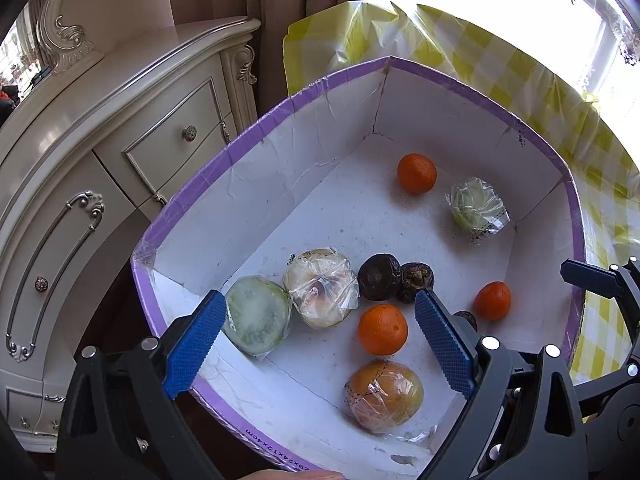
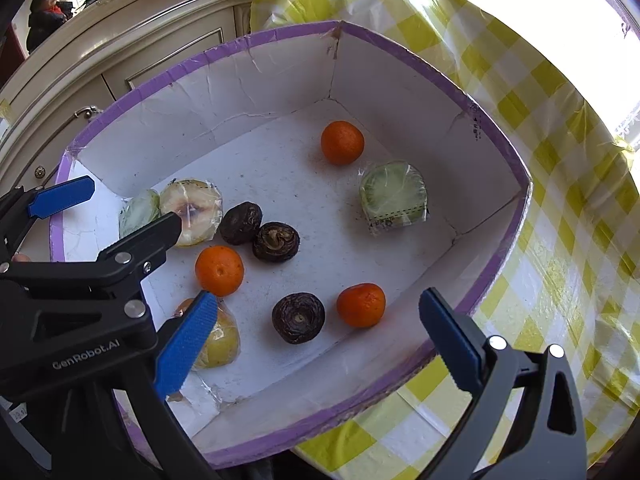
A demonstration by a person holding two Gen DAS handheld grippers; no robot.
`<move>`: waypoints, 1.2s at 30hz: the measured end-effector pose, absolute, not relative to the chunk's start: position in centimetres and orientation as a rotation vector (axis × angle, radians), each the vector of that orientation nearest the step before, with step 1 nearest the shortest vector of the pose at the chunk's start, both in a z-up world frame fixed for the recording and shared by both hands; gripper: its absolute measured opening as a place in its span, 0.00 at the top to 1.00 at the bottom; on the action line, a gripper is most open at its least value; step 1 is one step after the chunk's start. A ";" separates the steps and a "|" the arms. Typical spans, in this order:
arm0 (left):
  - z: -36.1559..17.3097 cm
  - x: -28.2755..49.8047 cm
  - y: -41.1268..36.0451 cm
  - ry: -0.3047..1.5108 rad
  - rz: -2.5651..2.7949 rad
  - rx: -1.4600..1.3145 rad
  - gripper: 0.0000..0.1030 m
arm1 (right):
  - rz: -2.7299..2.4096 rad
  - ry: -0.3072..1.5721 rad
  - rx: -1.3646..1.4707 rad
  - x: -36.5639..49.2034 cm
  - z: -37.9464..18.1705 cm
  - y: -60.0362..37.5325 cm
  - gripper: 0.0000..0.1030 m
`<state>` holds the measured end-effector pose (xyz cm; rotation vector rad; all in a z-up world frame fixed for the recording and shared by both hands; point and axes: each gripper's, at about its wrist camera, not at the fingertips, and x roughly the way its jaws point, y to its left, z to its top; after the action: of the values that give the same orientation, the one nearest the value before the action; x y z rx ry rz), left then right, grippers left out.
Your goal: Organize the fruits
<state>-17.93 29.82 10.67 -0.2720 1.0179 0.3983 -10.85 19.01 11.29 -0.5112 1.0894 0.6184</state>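
A: What does the left wrist view give you?
B: The left claw [image 1: 316, 332] gapes wide over the white cardboard box [image 1: 280, 176], gripping nothing. Its ribbed blue pads [image 1: 194, 344] frame two plastic-wrapped fruit halves at 9 o'clock, a pale green one [image 1: 258, 326] touching a cream one [image 1: 320, 286]. At 6 o'clock lies a wrapped brownish-orange fruit [image 1: 384, 396].

A: And the right wrist view?
B: The right claw [image 2: 320, 336] is spread wide too, holding nothing. Here a third dark wrinkled fruit [image 2: 298, 317] shows whole; the left view nearly hides it behind a finger. A smooth tangerine [image 2: 361, 305] sits just beside it at 3 o'clock.

A: Anything else?
B: Two more tangerines, one central [image 2: 219, 270], one at 12 o'clock [image 2: 342, 142]; another wrapped green half [image 2: 394, 196]; a dark wrinkled pair [image 2: 260, 232] touching. The box has purple tape on its rim and creased walls, on a glossy yellow-checked bench cloth [image 2: 560, 160]. A cream carved cabinet [image 1: 100, 152] stands at 9 o'clock.
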 end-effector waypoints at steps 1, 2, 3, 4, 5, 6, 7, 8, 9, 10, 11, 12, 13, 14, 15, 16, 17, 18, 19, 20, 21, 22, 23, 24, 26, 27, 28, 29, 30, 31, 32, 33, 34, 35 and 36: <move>10.6 -17.9 29.8 1.019 0.399 -0.273 0.11 | 0.618 1.090 -0.511 -10.9 11.3 19.0 0.02; 10.6 -17.9 29.8 1.019 0.399 -0.273 0.11 | 0.618 1.090 -0.511 -10.9 11.3 19.0 0.02; 10.6 -17.9 29.8 1.019 0.397 -0.274 0.11 | 0.618 1.089 -0.512 -10.9 11.3 19.0 0.02; 10.6 -17.9 29.7 1.020 0.398 -0.274 0.11 | 0.617 1.089 -0.513 -10.9 11.3 19.1 0.02; 10.6 -17.9 29.7 1.021 0.398 -0.274 0.11 | 0.616 1.089 -0.514 -10.9 11.3 19.1 0.02; 10.5 -17.9 29.7 1.021 0.398 -0.275 0.11 | 0.616 1.089 -0.515 -10.9 11.2 19.1 0.02; 10.5 -17.9 29.7 1.021 0.398 -0.275 0.11 | 0.617 1.089 -0.515 -10.9 11.2 19.1 0.02; 10.5 -17.9 29.7 1.021 0.398 -0.276 0.11 | 0.616 1.089 -0.514 -10.9 11.2 19.1 0.02; 10.5 -17.9 29.7 1.021 0.399 -0.276 0.11 | 0.616 1.089 -0.514 -10.9 11.2 19.1 0.02; 10.5 -17.9 29.7 1.021 0.399 -0.276 0.11 | 0.616 1.089 -0.515 -10.9 11.2 19.1 0.02; 10.5 -17.9 29.7 1.021 0.399 -0.276 0.11 | 0.616 1.088 -0.515 -10.9 11.2 19.1 0.02; 10.5 -17.9 29.7 1.022 0.399 -0.277 0.11 | 0.615 1.088 -0.516 -10.9 11.2 19.1 0.02; 10.4 -17.9 29.7 1.023 0.400 -0.278 0.11 | 0.614 1.087 -0.518 -10.9 11.2 19.1 0.02; 10.4 -17.9 29.7 1.023 0.402 -0.277 0.11 | 0.613 1.087 -0.519 -10.9 11.2 19.2 0.02; 10.4 -17.9 29.7 1.023 0.403 -0.277 0.11 | 0.613 1.087 -0.519 -10.9 11.2 19.2 0.02; 10.4 -17.9 29.8 1.023 0.403 -0.277 0.11 | 0.614 1.086 -0.520 -11.0 11.1 19.2 0.02; 10.4 -17.9 29.8 1.023 0.402 -0.278 0.11 | 0.614 1.086 -0.521 -10.9 11.1 19.1 0.02; 10.4 -17.9 29.8 1.023 0.402 -0.278 0.11 | 0.614 1.086 -0.521 -10.9 11.1 19.1 0.02; 10.4 -17.9 29.8 1.024 0.403 -0.278 0.11 | 0.614 1.086 -0.521 -10.9 11.1 19.1 0.02; 10.4 -17.9 29.7 1.024 0.406 -0.279 0.11 | 0.614 1.086 -0.521 -10.9 11.1 19.1 0.02; 10.4 -17.9 29.7 1.023 0.408 -0.280 0.11 | 0.615 1.085 -0.522 -11.0 11.1 19.1 0.02; 10.4 -17.9 29.7 1.024 0.408 -0.280 0.11 | 0.615 1.085 -0.522 -11.0 11.1 19.1 0.02; 10.4 -17.9 29.7 1.024 0.409 -0.279 0.11 | 0.615 1.084 -0.523 -10.9 11.1 19.1 0.02; 10.4 -17.9 29.8 1.024 0.409 -0.279 0.11 | 0.615 1.084 -0.523 -10.9 11.1 19.0 0.02; 10.4 -17.8 29.9 1.025 0.410 -0.281 0.11 | 0.615 1.084 -0.523 -10.9 11.1 19.1 0.02; 10.4 -17.8 29.9 1.026 0.414 -0.280 0.11 | 0.614 1.084 -0.523 -10.9 11.1 19.1 0.02; 10.4 -17.8 30.0 1.029 0.421 -0.280 0.11 | 0.614 1.084 -0.523 -10.9 11.1 19.1 0.02; 10.4 -17.7 30.1 1.033 0.430 -0.281 0.11 | 0.614 1.082 -0.523 -11.0 11.1 19.1 0.02; 10.3 -17.7 30.2 1.038 0.442 -0.283 0.11 | 0.615 1.081 -0.525 -11.0 11.1 19.1 0.02; 10.3 -17.7 30.2 1.034 0.442 -0.283 0.11 | 0.616 1.080 -0.526 -11.0 11.1 19.1 0.02; 10.4 -17.8 30.3 1.029 0.446 -0.276 0.10 | 0.618 1.079 -0.526 -11.1 11.0 19.2 0.02; 10.4 -17.8 30.3 1.027 0.451 -0.275 0.10 | 0.618 1.077 -0.527 -11.1 11.0 19.1 0.02; 10.4 -17.7 30.3 1.032 0.454 -0.272 0.10 | 0.620 1.078 -0.525 -11.2 11.0 19.2 0.02; 10.4 -17.6 30.2 1.038 0.461 -0.263 0.10 | 0.623 1.076 -0.523 -11.2 11.1 19.1 0.02; 10.4 -17.5 30.2 1.044 0.475 -0.252 0.10 | 0.625 1.076 -0.519 -11.2 11.1 19.2 0.02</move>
<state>-17.48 30.17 10.39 -0.2520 1.0441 0.4750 -11.24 19.18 11.06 -0.5193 1.0761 0.6248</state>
